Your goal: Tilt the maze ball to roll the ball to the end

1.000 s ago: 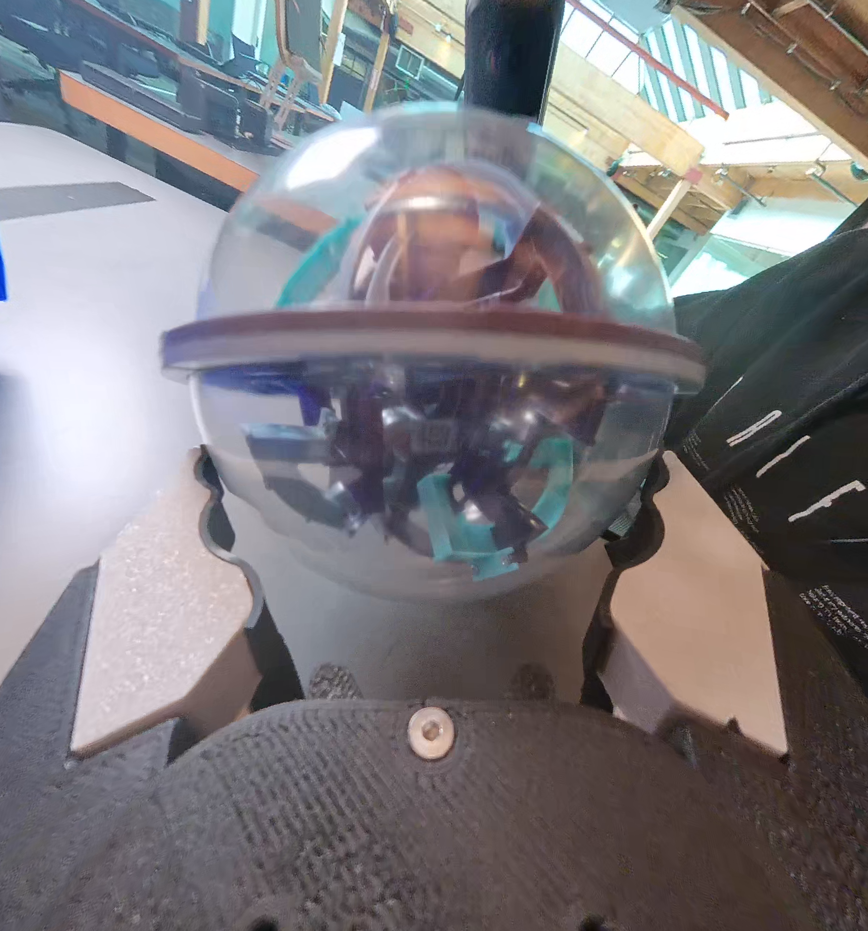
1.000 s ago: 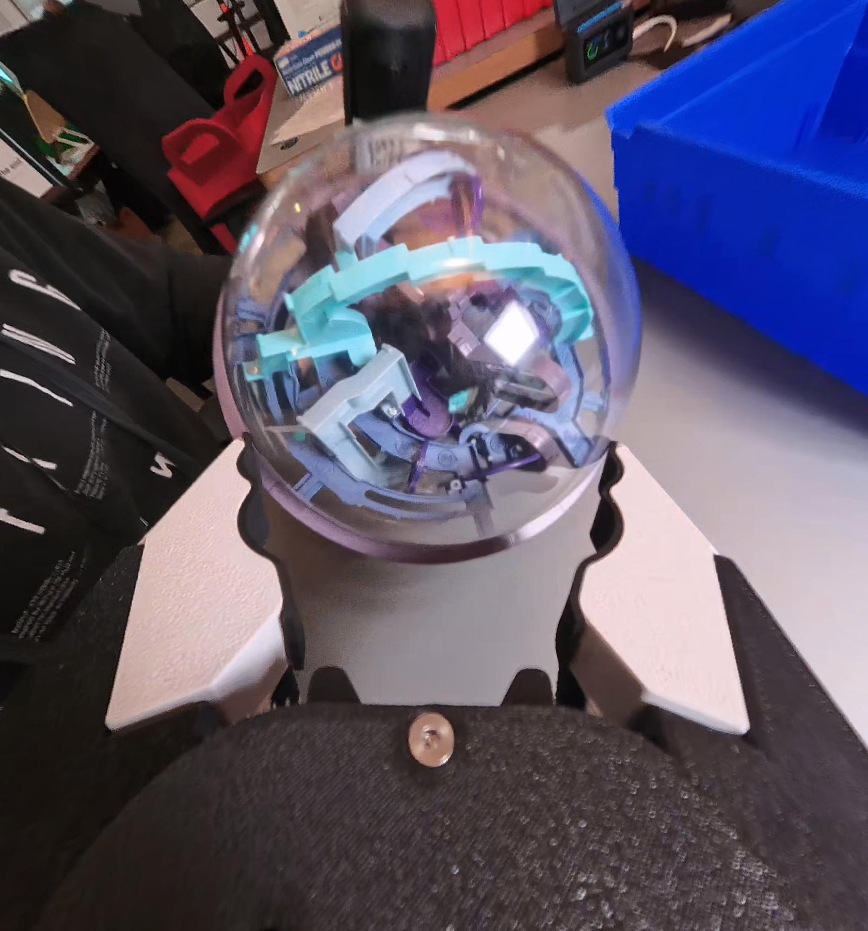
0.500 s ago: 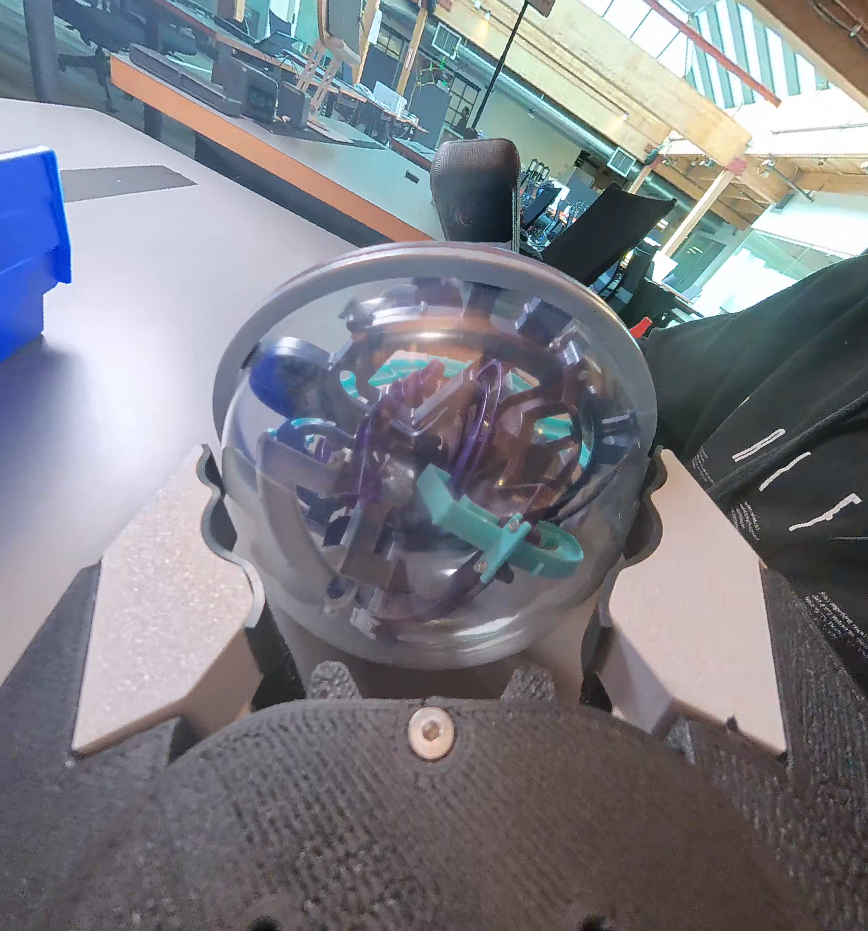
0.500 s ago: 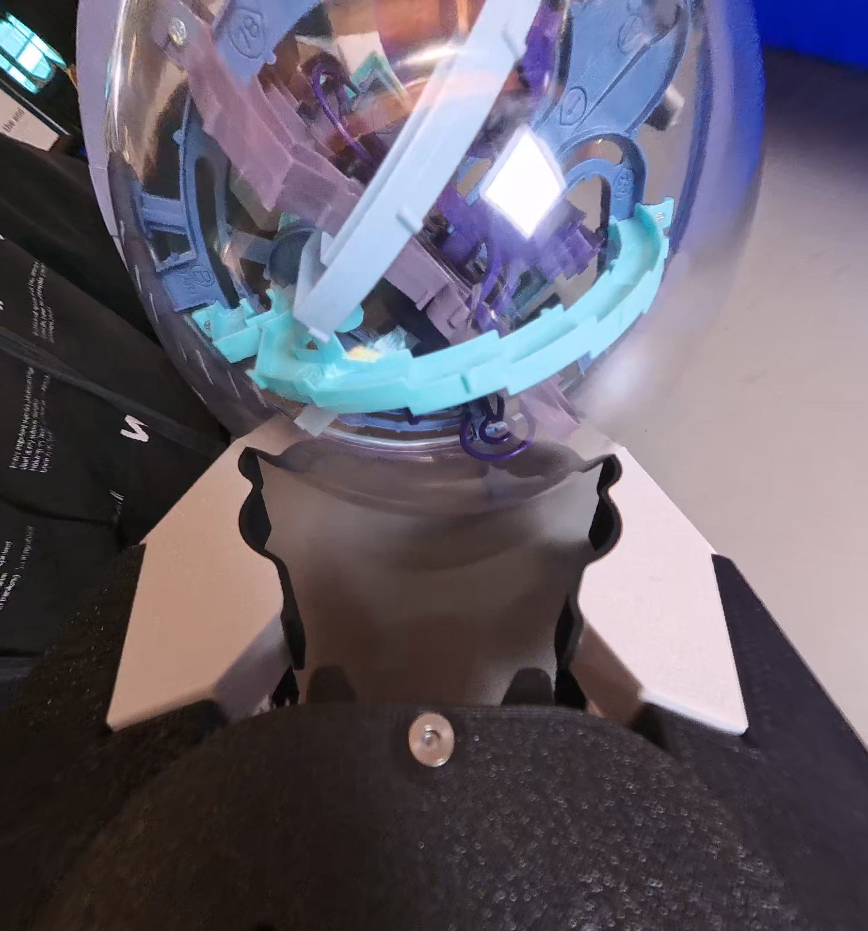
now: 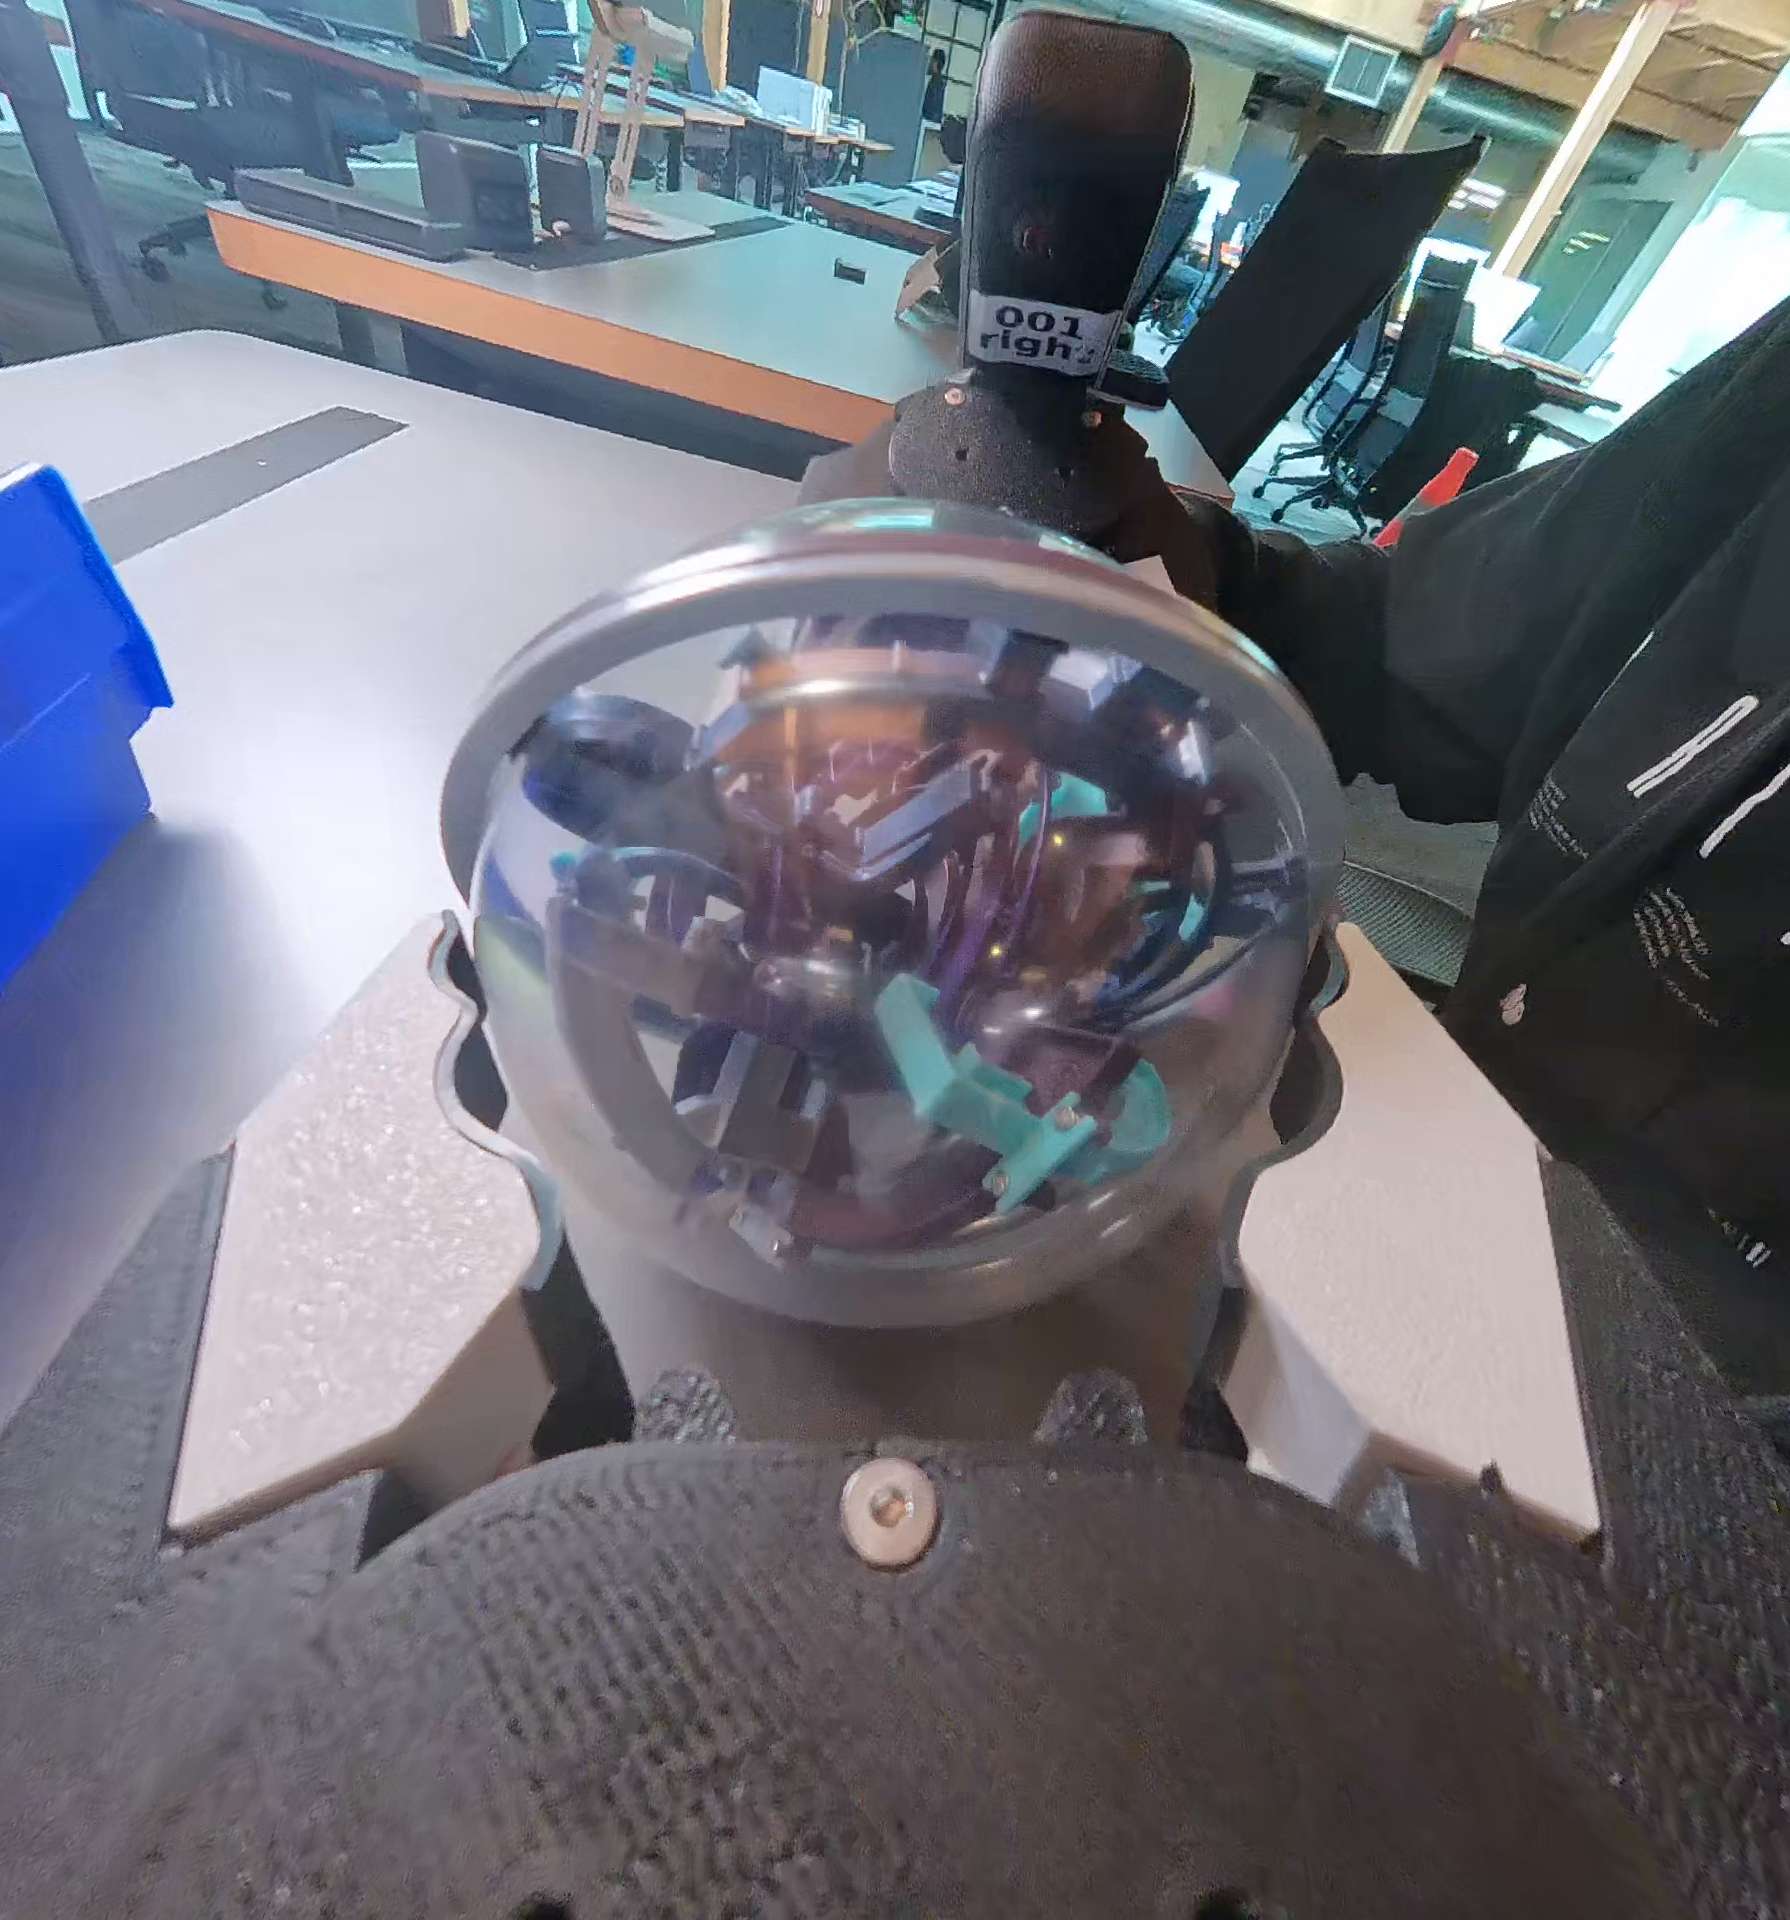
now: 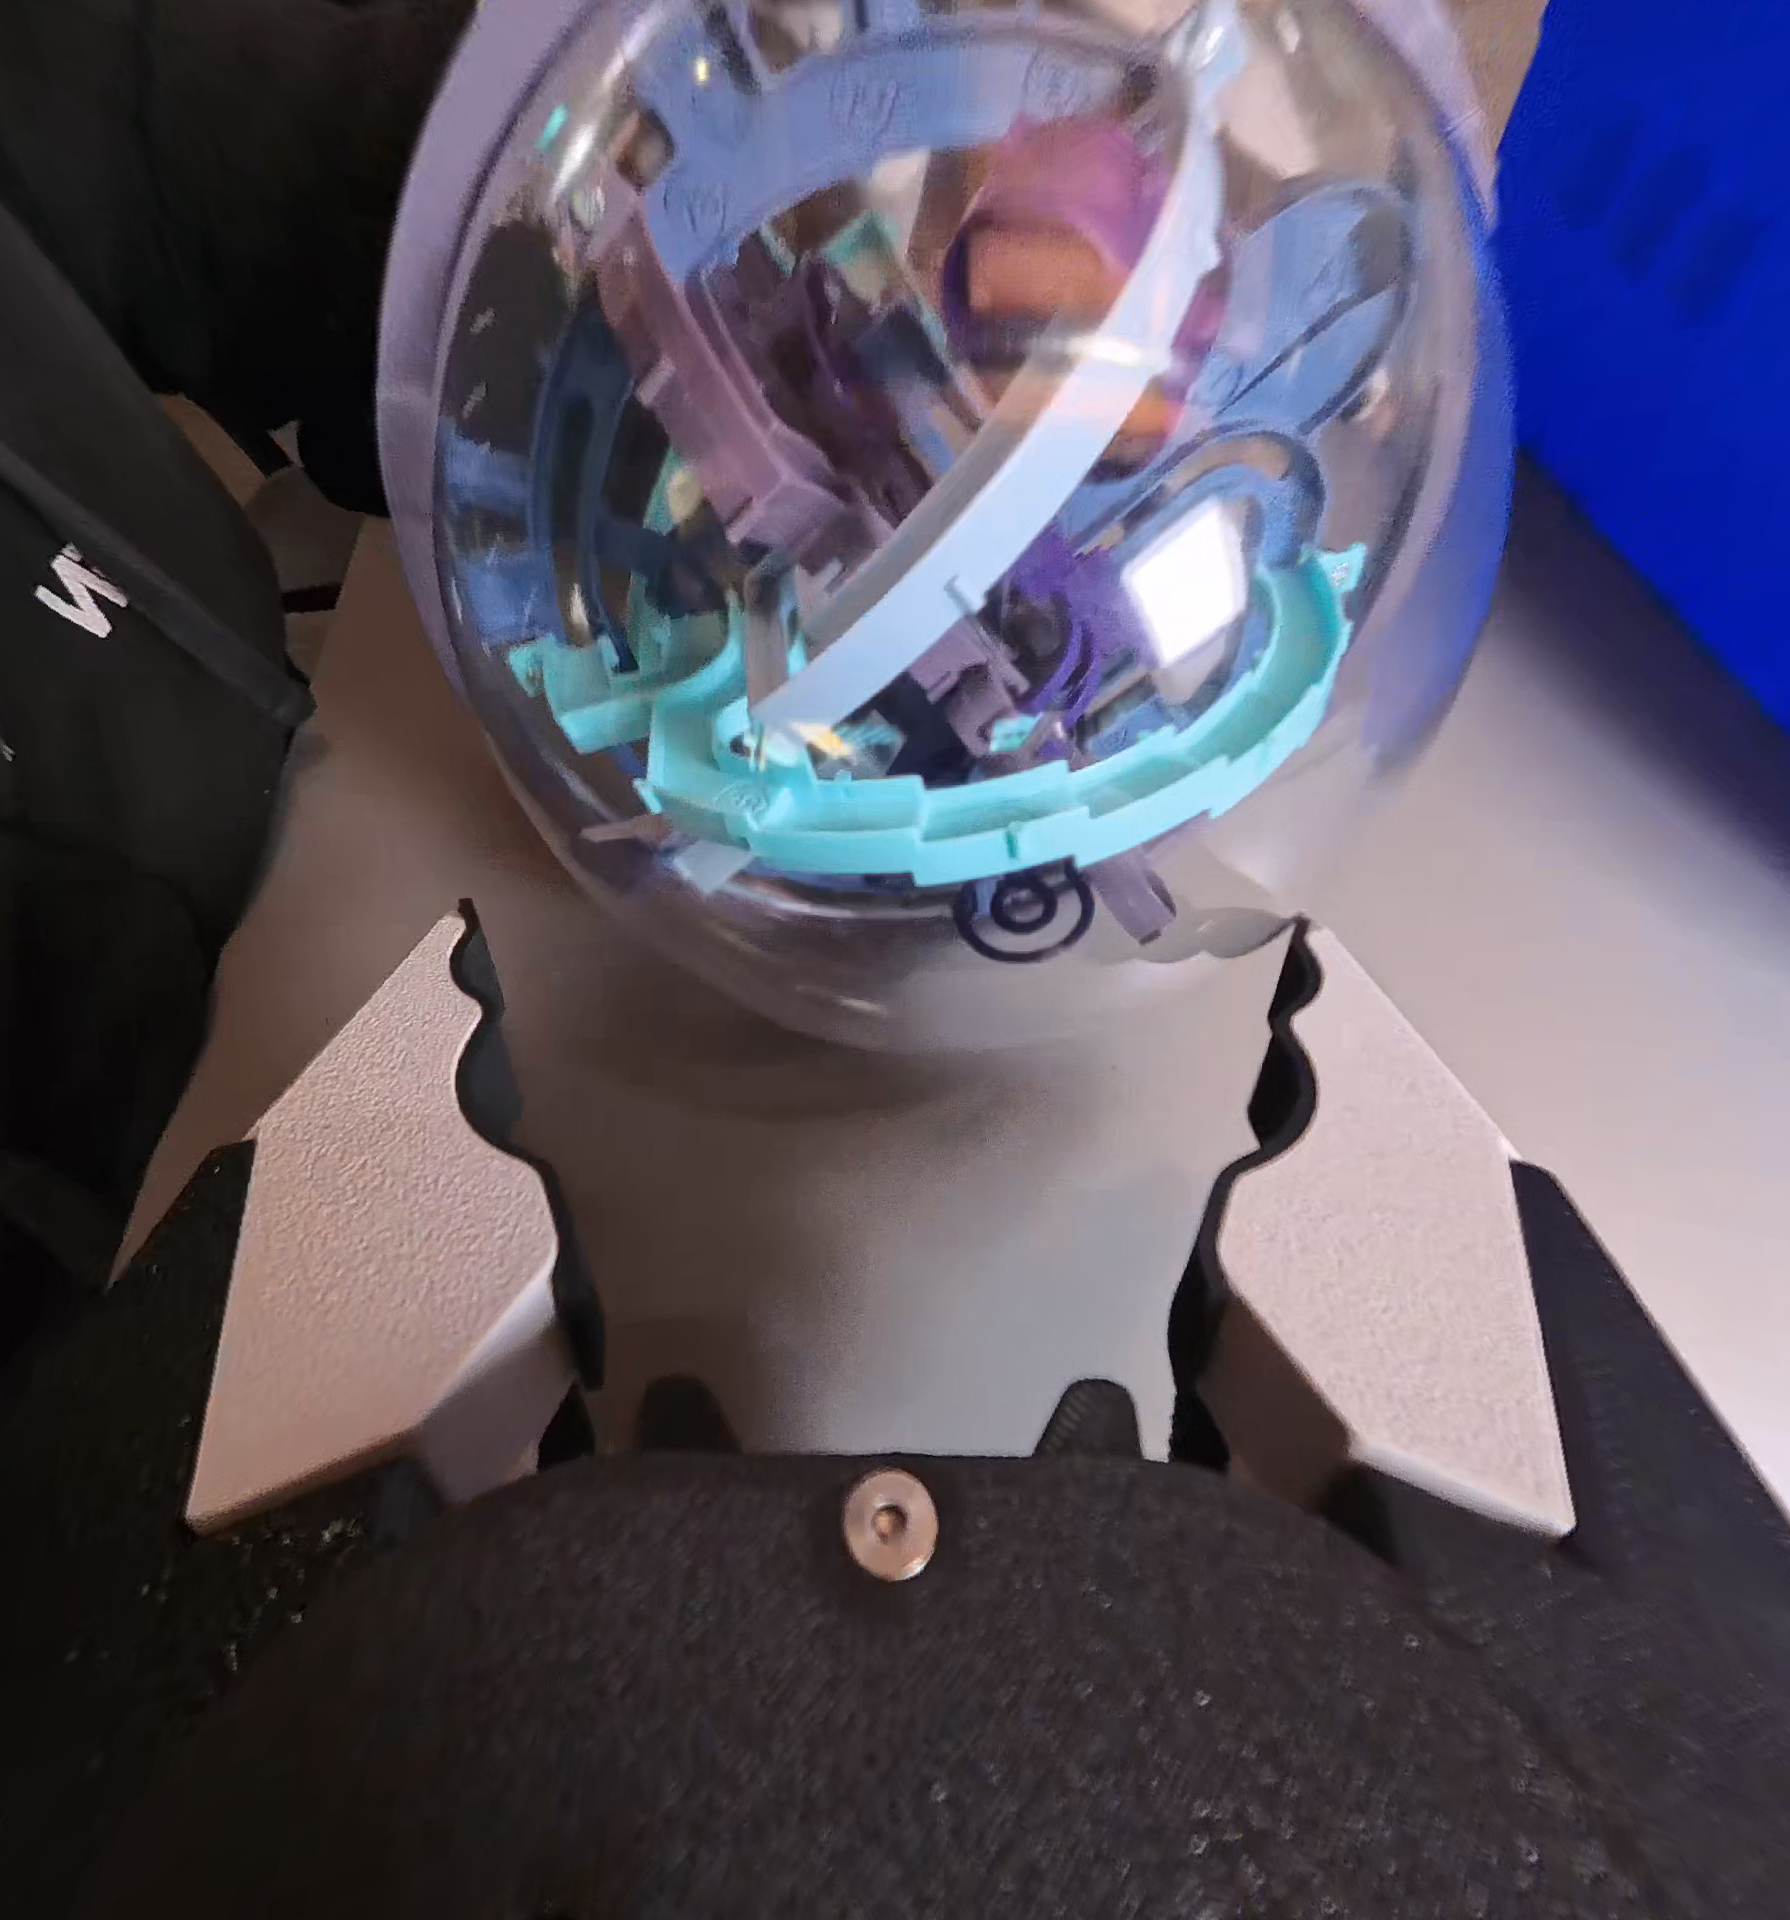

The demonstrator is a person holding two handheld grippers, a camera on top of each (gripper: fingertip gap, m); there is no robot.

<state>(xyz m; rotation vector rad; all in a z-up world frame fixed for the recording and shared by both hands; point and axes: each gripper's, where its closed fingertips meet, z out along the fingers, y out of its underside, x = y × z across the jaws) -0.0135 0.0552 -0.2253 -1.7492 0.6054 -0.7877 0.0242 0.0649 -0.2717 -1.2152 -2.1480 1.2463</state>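
Transparent plastic forms the shell of the maze ball (image 5: pixel 891 935), and inside it there are many tracks in teal, purple and pale blue. A grey ring runs around its middle, tilted in the left wrist view.

The left gripper (image 5: pixel 886 977) is spread wide around the ball, and its two fingers (image 5: pixel 475 1049) press on the left and right sides of the sphere, so this gripper grips the ball above the grey desk (image 5: pixel 351 623).

In the right wrist view the same ball (image 6: pixel 932 499) fills the upper part of the picture. The right gripper (image 6: pixel 880 935) is also wide open, but the ball lies beyond its fingertips (image 6: pixel 470 956). Only the right tip seems to be very near the shell, and I cannot tell if it touches; the left tip stands clearly apart.

From the left wrist view, the right gripper's black handle (image 5: pixel 1067 239) rises behind the ball, held by a gloved hand (image 5: pixel 1161 520) in a black sleeve.

A blue bin (image 5: pixel 18 748) stands on the desk, near the ball.
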